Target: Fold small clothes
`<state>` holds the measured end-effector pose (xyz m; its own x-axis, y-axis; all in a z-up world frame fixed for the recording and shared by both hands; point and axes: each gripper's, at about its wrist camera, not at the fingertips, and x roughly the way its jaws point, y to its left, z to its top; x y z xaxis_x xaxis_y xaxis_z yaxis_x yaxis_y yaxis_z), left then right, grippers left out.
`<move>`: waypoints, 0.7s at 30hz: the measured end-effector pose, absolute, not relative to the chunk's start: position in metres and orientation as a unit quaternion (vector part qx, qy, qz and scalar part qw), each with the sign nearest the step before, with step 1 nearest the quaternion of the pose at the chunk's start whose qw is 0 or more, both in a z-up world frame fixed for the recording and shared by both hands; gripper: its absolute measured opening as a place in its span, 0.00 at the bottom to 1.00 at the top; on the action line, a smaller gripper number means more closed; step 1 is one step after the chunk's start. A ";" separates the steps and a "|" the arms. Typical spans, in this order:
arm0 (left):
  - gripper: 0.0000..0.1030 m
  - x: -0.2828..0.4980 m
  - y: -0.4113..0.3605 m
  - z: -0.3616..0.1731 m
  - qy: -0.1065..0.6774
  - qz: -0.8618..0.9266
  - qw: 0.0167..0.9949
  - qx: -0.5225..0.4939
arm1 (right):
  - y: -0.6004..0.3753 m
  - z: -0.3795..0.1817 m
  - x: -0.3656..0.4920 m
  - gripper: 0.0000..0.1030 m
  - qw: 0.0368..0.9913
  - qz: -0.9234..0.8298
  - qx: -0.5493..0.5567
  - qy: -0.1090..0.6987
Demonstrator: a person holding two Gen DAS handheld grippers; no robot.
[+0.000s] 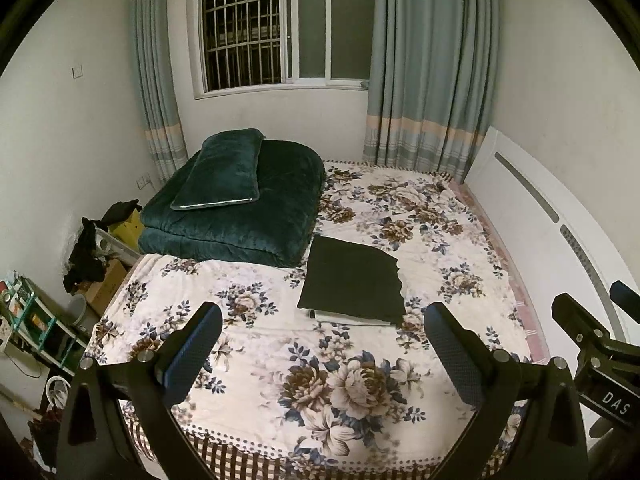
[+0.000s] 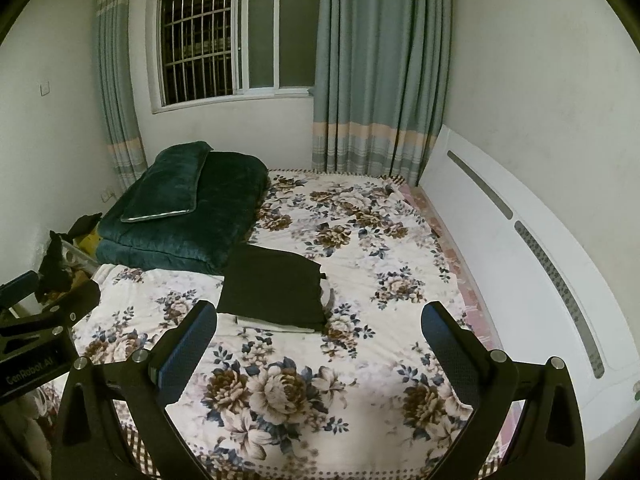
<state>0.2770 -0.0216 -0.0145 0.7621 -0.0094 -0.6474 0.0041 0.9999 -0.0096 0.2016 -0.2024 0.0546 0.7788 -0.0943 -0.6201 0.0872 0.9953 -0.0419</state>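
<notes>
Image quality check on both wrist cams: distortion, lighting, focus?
Left wrist: strong fisheye bend with black corners; dim greenish light; folded black garment lacks detail; left gripper sharp, open. Right wrist: same curvature and cast; headboard bows; right gripper open.

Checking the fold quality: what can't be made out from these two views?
- Light garment under the dark folded cloth: only an edge shows, both views.
- Dark cloth's folds: too dark to tell layers.
- Bed's near edge: cut off behind the open left claw and right claw.
</notes>
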 end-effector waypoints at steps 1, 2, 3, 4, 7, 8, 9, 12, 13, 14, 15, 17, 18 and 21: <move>1.00 0.277 -0.021 -0.015 0.345 -0.004 0.939 -0.004 | -0.203 0.054 0.203 1.00 0.943 -0.048 -0.007 0.330; 1.00 0.278 -0.021 -0.015 0.344 -0.004 0.939 -0.005 | -0.203 0.054 0.202 1.00 0.943 -0.047 -0.006 0.330; 1.00 0.277 -0.021 -0.014 0.344 -0.004 0.939 -0.004 | -0.203 0.054 0.202 1.00 0.943 -0.048 -0.005 0.329; 1.00 0.276 -0.021 -0.014 0.343 -0.004 0.939 -0.004 | -0.203 0.054 0.203 1.00 0.943 -0.048 -0.006 0.329; 1.00 0.276 -0.021 -0.014 0.345 -0.004 0.939 -0.005 | -0.204 0.054 0.202 1.00 0.943 -0.048 -0.005 0.329; 1.00 0.276 -0.021 -0.014 0.345 -0.005 0.939 -0.005 | -0.204 0.055 0.203 1.00 0.943 -0.047 -0.005 0.329; 1.00 0.277 -0.021 -0.014 0.344 -0.004 0.939 -0.005 | -0.203 0.055 0.202 1.00 0.943 -0.047 -0.005 0.329; 1.00 0.276 -0.022 -0.012 0.343 -0.004 0.939 -0.006 | -0.203 0.054 0.204 1.00 0.943 -0.047 -0.007 0.329; 1.00 0.277 -0.022 -0.013 0.343 -0.003 0.939 -0.004 | -0.203 0.054 0.203 1.00 0.943 -0.047 -0.006 0.329; 1.00 0.277 -0.021 -0.013 0.343 -0.003 0.939 -0.005 | -0.203 0.054 0.203 1.00 0.943 -0.047 -0.005 0.329; 1.00 0.276 -0.021 -0.011 0.343 -0.003 0.939 -0.006 | -0.204 0.054 0.203 1.00 0.943 -0.047 -0.006 0.329; 1.00 0.276 -0.021 -0.010 0.342 -0.002 0.940 -0.003 | -0.204 0.054 0.202 1.00 0.943 -0.049 -0.005 0.329; 1.00 0.276 -0.021 -0.008 0.341 -0.001 0.940 -0.003 | -0.204 0.054 0.202 1.00 0.943 -0.048 -0.005 0.329; 1.00 0.278 -0.022 0.000 0.340 0.000 0.940 -0.003 | -0.205 0.054 0.203 1.00 0.943 -0.048 -0.005 0.328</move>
